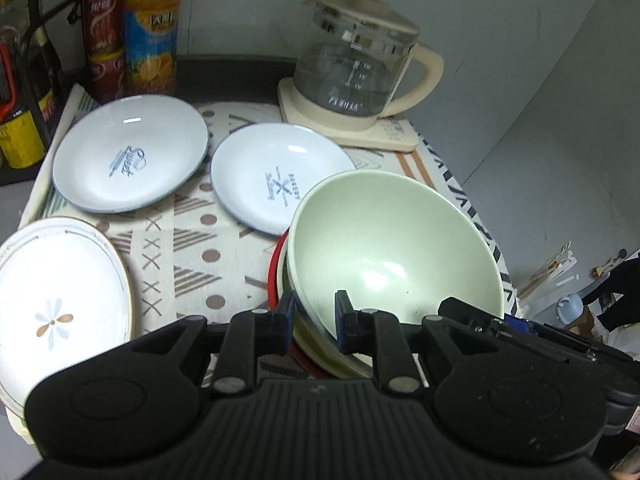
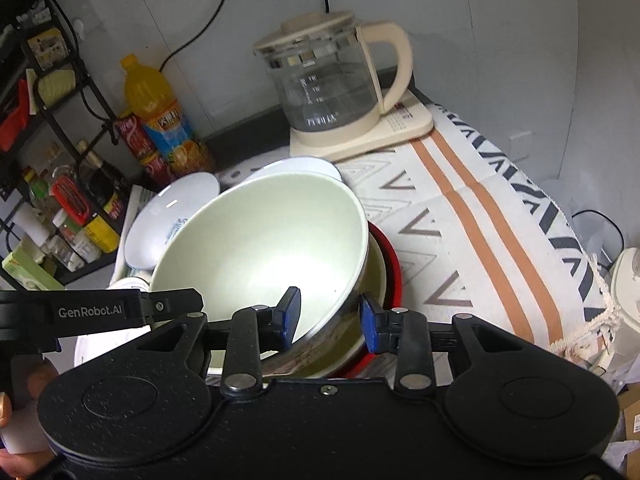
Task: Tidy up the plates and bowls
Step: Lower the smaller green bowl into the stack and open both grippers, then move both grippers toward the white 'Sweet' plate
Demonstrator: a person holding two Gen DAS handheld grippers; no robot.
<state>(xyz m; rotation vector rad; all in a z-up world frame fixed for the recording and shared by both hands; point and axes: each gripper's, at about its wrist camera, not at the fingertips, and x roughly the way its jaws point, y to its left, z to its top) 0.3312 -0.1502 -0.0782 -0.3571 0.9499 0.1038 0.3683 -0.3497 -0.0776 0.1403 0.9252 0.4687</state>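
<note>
Right now, left gripper (image 1: 313, 322): I have it straddling the near rim of the pale green bowl (image 1: 394, 248), one pad inside and one outside, gap between pads and rim, so I read it as released
Right gripper (image 2: 330, 322): I see its blue pads on either side of the same bowl's rim, spread apart and not pinching
Pale green bowl: tilted, resting in a cream bowl (image 2: 372, 276) that sits in a red bowl (image 2: 394, 276) on the patterned cloth (image 2: 480, 216)
Plates: two light blue plates (image 1: 130, 152) side by side behind the stack, a white flower plate (image 1: 56, 300) at my near left
Back edge: glass kettle (image 1: 356, 64) on its base, orange drink bottle (image 1: 152, 28) beside red cans (image 1: 104, 40)
Person: a hand (image 2: 24, 396) at the left gripper's handle
</note>
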